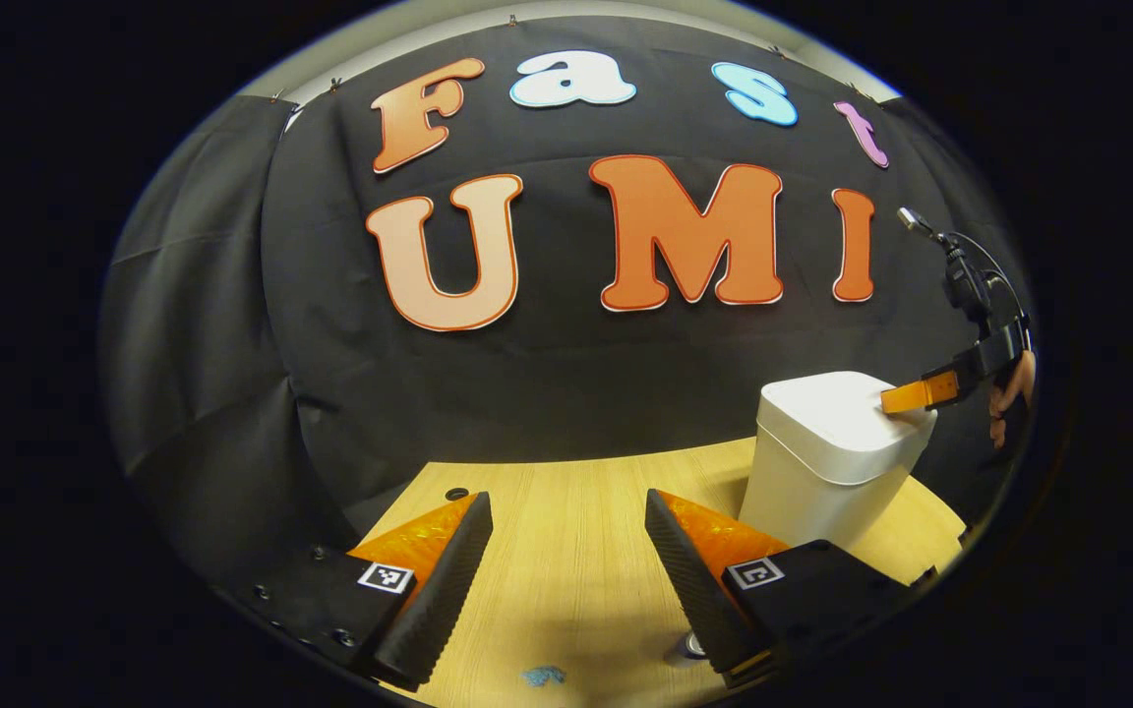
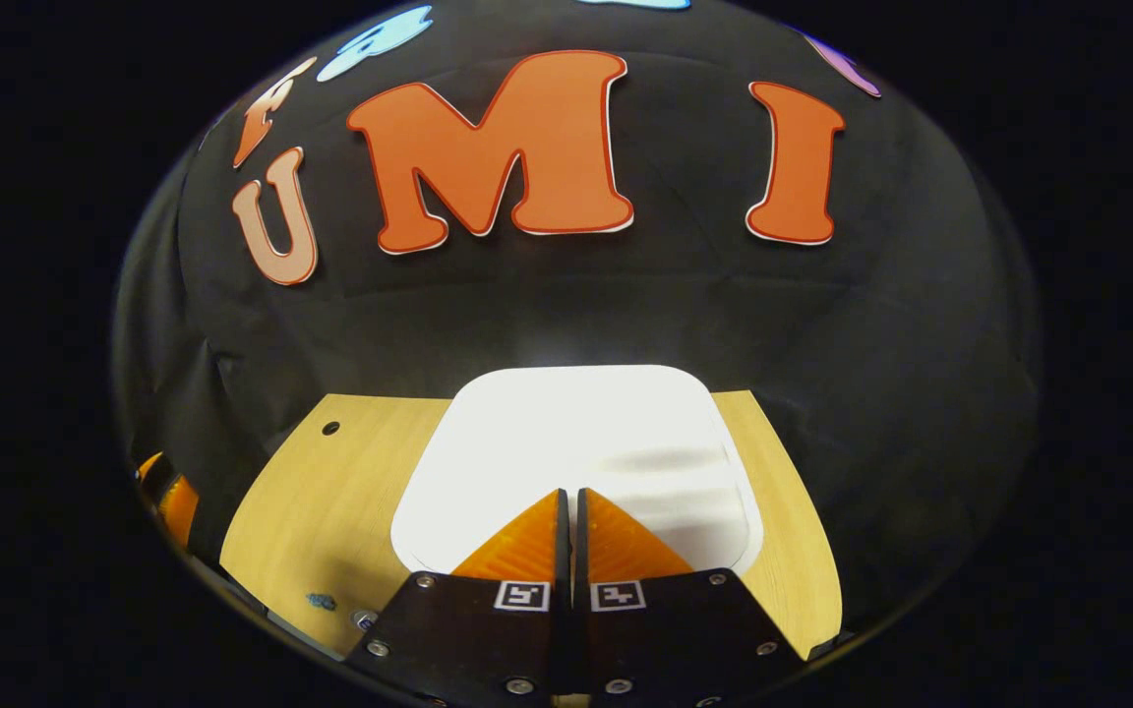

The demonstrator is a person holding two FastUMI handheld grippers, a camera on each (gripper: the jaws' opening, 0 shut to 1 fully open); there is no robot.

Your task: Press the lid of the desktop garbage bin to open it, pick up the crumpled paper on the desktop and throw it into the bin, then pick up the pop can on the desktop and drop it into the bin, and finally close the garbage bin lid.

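Note:
The white garbage bin (image 1: 827, 472) stands on the wooden table (image 1: 576, 551) at the right, its lid (image 2: 576, 433) flat and closed. My right gripper (image 2: 571, 495) is shut with nothing between its fingers, and its tips rest on the near part of the lid. In the left gripper view that right gripper (image 1: 888, 400) touches the lid's right edge, with a hand (image 1: 1014, 393) behind it. My left gripper (image 1: 566, 521) hovers open over the table, left of the bin. A sliver of the pop can's top (image 1: 692, 646) peeks out under its right finger.
A small blue mark (image 1: 542, 676) lies on the table near the front edge. A small round hole (image 2: 330, 428) sits in the table's far left corner. The black cloth wall stands close behind the table and the bin.

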